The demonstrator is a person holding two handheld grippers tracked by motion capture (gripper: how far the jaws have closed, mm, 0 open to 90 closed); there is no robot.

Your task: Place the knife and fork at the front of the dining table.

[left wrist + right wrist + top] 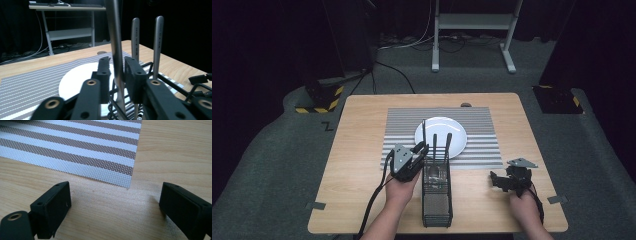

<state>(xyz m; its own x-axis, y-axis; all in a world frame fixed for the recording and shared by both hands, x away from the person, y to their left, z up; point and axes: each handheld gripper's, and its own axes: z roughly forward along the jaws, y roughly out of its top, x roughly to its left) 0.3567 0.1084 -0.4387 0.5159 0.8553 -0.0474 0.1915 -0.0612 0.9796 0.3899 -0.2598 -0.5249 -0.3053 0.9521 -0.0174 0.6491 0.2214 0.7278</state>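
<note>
Steel handle (115,37), thin, stiff and slick, suits a grip along its straight shaft. The left gripper (117,68) clamps that upright handle at centre frame, over the black wire caddy (436,192) beside the white plate (454,131). The right gripper (115,200) rests wide open and empty on the surface (165,150), lower right.

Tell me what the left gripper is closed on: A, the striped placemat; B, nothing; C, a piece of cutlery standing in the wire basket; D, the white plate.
C: the left gripper clamps the handle of one upright cutlery piece in the wire basket.
</note>
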